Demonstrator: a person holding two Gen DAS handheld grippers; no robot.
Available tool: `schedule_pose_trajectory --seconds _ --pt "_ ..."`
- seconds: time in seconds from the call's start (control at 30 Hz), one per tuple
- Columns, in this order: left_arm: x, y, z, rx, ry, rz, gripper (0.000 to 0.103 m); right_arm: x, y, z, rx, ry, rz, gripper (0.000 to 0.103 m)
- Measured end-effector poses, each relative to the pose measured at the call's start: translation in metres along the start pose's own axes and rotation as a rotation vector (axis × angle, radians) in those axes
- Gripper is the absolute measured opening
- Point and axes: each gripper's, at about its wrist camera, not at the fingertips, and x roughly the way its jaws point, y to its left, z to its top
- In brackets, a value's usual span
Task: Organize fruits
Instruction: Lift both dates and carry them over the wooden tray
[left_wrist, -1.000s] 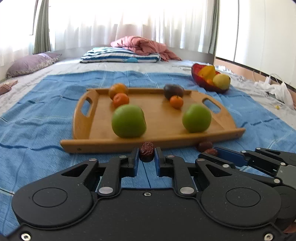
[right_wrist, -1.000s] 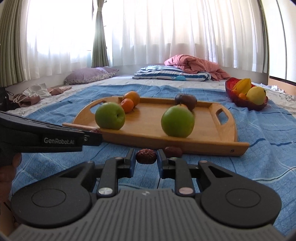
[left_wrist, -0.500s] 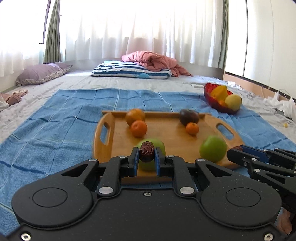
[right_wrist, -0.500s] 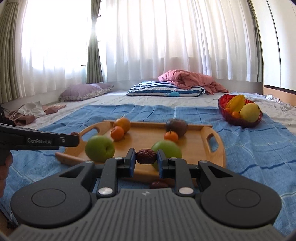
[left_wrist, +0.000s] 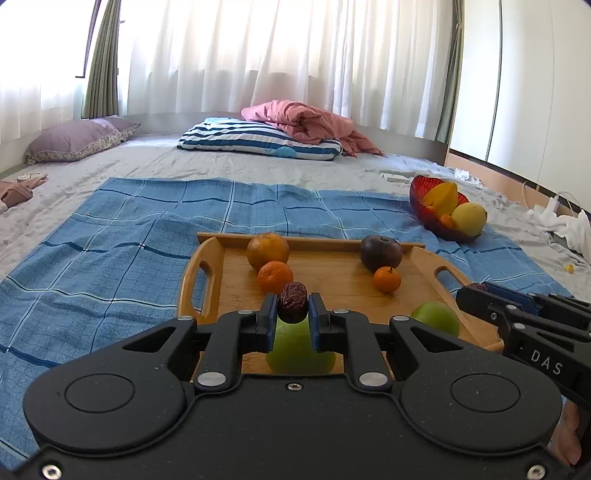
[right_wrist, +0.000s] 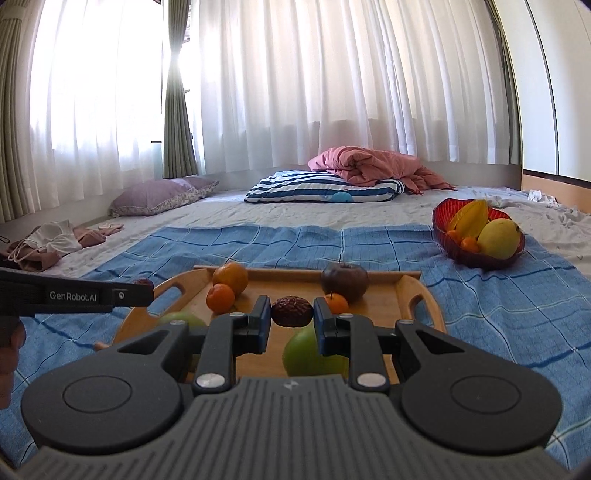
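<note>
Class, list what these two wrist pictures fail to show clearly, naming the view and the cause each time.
1. Left wrist view: near green apple, mostly behind the left gripper and its date.
2. Right wrist view: left green apple, largely behind the right gripper.
3. Both views: tray's near edge, covered by gripper bodies.

Fruit bowl (left_wrist: 436, 221) right of and behind tray (left_wrist: 201, 273), on blanket (left_wrist: 110, 240)
</note>
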Motion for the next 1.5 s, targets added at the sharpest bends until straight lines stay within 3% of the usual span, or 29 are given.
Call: schedule_pose_trajectory --seconds 0.33,0.73,1.0,1.5 --pt "0.026 0.010 0.017 -0.026 0.039 -0.010 0.017 0.031 -0.018 0.017 0.053 0.052 -0.004 0.029" --pt "0.078 0.024 0.040 -0.110 0.177 -0.077 0.017 0.097 -0.055 0.034 0.220 0.259 0.012 0.029" --pt "0.111 0.028 0.037 -0.156 0.276 -0.062 0.017 0.124 -0.053 0.031 0.203 0.379 -0.004 0.029" --pt "0.142 0.030 0.029 -0.150 0.357 -0.013 0.017 0.151 -0.046 0.025 0.151 0.481 -0.027 0.030"
